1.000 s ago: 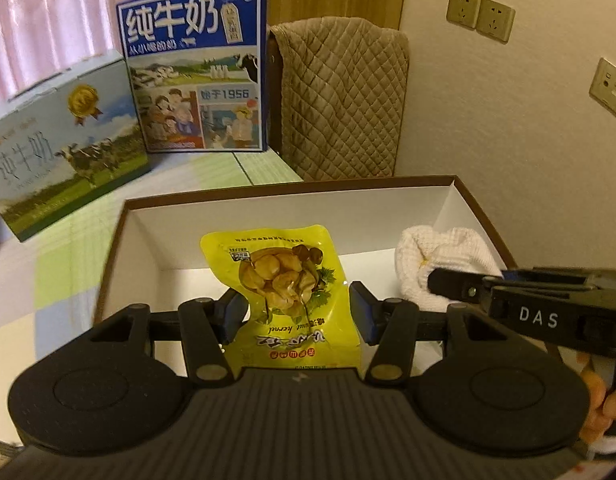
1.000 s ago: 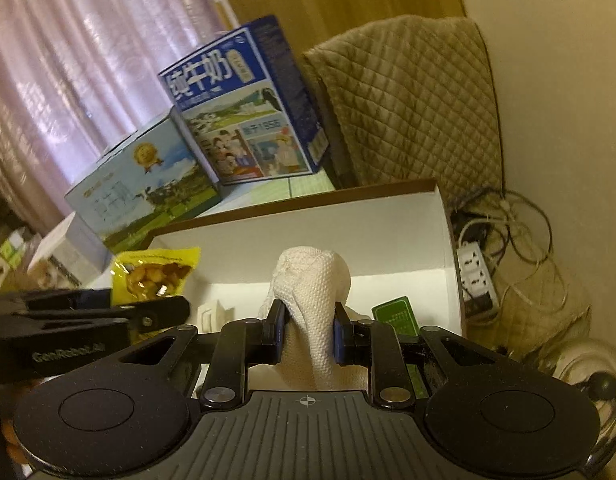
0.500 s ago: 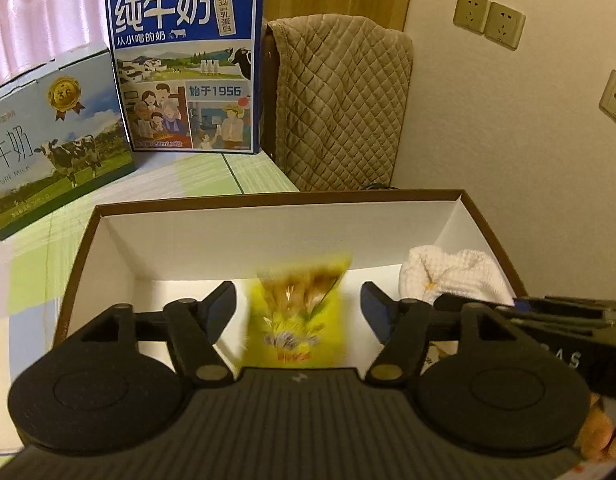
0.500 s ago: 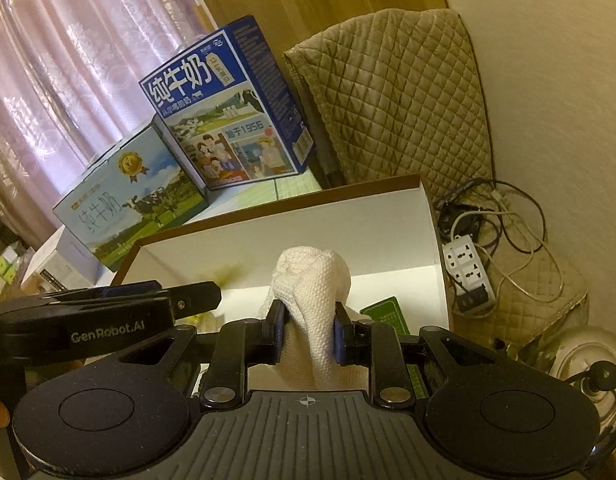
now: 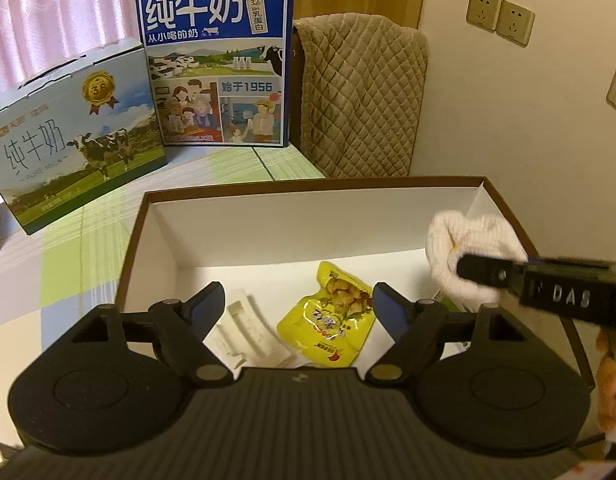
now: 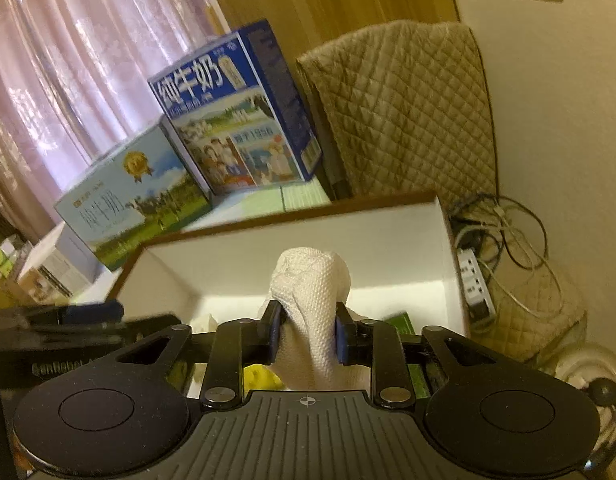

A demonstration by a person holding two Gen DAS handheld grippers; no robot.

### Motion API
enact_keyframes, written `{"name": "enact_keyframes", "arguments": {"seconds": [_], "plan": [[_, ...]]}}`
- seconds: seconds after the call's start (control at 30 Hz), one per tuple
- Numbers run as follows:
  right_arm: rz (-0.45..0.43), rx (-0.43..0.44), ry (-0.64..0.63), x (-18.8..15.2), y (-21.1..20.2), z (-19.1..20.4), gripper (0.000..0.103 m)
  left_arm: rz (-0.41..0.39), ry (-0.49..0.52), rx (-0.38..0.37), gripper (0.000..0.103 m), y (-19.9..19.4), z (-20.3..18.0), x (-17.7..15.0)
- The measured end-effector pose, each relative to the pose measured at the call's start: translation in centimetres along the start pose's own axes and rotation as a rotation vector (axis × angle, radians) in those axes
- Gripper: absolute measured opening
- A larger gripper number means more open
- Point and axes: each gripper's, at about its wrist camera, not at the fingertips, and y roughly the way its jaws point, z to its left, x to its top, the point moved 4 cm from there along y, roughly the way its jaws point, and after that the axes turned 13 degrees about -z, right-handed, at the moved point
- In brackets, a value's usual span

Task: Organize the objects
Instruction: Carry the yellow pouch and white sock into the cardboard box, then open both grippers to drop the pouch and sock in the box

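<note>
Your left gripper [image 5: 294,300] stood with its jaws spread wide and nothing between them, poised over the near edge of the brown-rimmed white box [image 5: 268,220]. On the box floor below it lay the yellow snack packet [image 5: 327,322], tilted with its top corner toward the far wall, and just to its left a white plastic tray piece [image 5: 250,330], the two close together though you could not tell whether they touched. Your right gripper [image 6: 306,334] had its jaws closed on the white cloth [image 6: 311,300], which bulged up above the fingertips and hung down behind them; from the left wrist view that cloth sat above the right end of the box, near its right wall. A green item [image 6: 401,322] showed partly on the box floor to the right of the cloth, too hidden to identify. Behind the box on the table stood a blue milk carton case [image 5: 216,64] upright and a pale green milk case [image 5: 72,128] beside it, with a quilted cover [image 5: 359,96] to the right.
</note>
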Motion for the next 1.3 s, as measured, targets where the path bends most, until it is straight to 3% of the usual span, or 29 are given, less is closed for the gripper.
{"name": "enact_keyframes", "arguments": {"seconds": [0.17,0.6,1.3], "plan": [[-0.073,0.009,0.003,0.8,-0.8,0.4,0.065,-0.022,0.005,0.000,0.085,-1.5,0.7,0.0],[-0.020,0.017,-0.129,-1.6,-5.0,2.0,0.068,-0.020,0.023,0.013,0.091,-5.9,2.8,-1.5],[-0.090,0.078,-0.218,-4.5,-13.9,8.7,0.070,-0.080,-0.065,0.023,0.092,-18.2,5.7,-4.4]]}}
